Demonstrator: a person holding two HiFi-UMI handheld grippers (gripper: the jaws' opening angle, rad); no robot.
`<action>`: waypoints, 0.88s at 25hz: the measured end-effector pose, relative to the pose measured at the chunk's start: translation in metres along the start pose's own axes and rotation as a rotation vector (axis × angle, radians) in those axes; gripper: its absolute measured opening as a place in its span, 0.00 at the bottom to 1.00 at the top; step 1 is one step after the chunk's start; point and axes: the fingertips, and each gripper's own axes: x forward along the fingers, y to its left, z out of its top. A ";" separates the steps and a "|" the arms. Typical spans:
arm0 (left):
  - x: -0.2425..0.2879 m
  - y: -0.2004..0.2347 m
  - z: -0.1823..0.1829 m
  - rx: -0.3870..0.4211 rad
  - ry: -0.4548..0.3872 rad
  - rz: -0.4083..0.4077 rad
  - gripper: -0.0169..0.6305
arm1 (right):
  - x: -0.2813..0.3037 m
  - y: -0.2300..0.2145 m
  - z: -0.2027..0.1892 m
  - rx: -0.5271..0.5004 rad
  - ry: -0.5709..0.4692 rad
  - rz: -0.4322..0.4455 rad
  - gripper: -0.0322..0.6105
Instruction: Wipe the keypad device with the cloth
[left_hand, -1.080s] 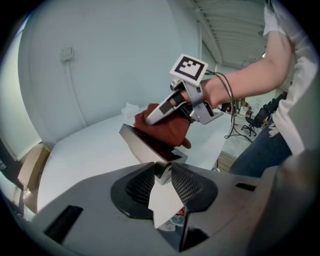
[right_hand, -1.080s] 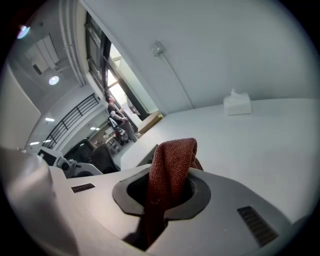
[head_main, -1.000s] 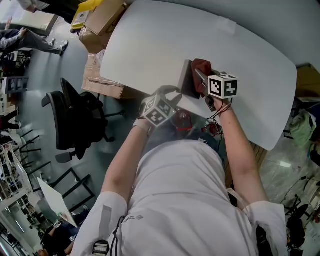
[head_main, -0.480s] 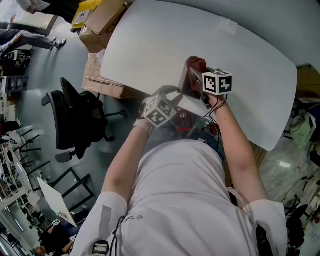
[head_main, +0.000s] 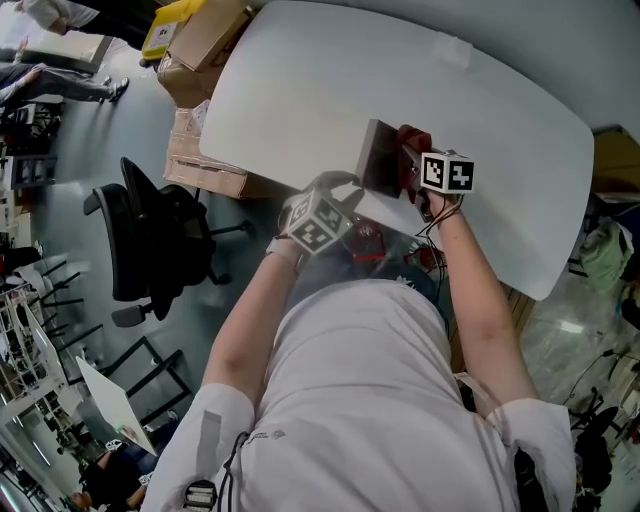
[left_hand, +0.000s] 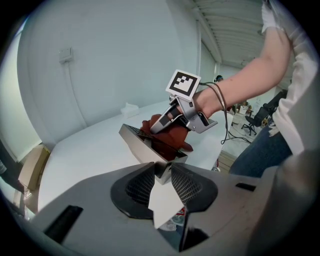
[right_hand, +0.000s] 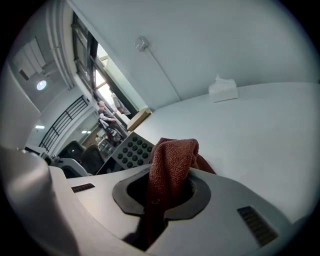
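Left gripper (left_hand: 162, 174) clamped on near corner of keypad device (left_hand: 141, 144), tilted over white table (head_main: 300, 90). Right gripper (right_hand: 167, 192) pinches red cloth (right_hand: 172, 152), cloth resting on device face.

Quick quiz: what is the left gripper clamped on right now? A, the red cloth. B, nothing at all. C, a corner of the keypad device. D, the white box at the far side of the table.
C: in the left gripper view, the left gripper has its jaws closed on the near corner of the keypad device, while the cloth sits in the right gripper.
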 end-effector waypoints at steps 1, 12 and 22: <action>0.000 0.000 0.000 0.000 0.000 0.000 0.19 | -0.001 0.000 0.001 0.000 -0.004 0.001 0.13; 0.000 0.000 0.000 -0.002 0.003 0.003 0.19 | -0.005 -0.041 -0.031 0.063 0.037 -0.092 0.13; 0.000 -0.001 0.001 -0.006 0.004 0.006 0.19 | -0.009 -0.032 -0.013 0.050 0.020 -0.081 0.13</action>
